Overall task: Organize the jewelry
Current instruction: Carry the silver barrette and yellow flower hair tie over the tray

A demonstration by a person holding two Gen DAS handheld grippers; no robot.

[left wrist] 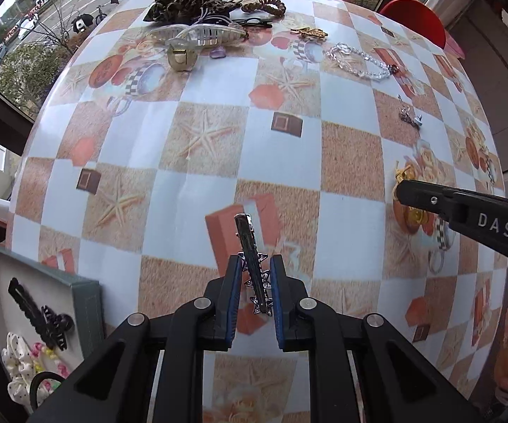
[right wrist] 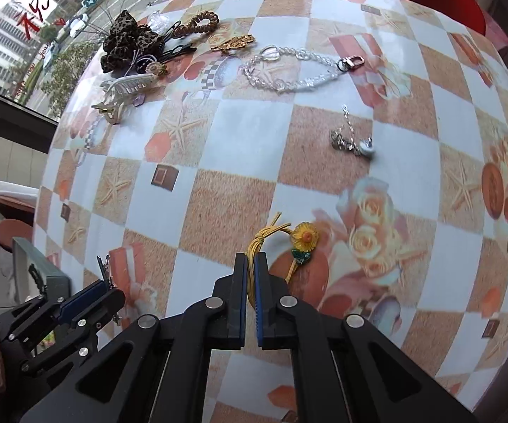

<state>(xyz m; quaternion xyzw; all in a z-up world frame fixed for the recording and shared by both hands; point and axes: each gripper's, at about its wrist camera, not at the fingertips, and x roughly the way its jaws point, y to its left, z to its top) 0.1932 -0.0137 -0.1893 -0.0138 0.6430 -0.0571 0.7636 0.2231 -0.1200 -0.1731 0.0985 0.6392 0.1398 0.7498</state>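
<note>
We are gripping the star hair clip (left wrist: 254, 268) in our left gripper (left wrist: 255, 296), jaws closed on it, bound for the box (left wrist: 84, 303); our right gripper (right wrist: 250, 282) is pinching the yellow flower tie (right wrist: 271, 238) above the surface (right wrist: 225, 134).

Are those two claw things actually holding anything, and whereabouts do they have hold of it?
Yes. The left gripper pinches a silver star hair clip near its rear end. The right gripper grips a yellow sunflower hair tie by its cord, below the knot.
</note>
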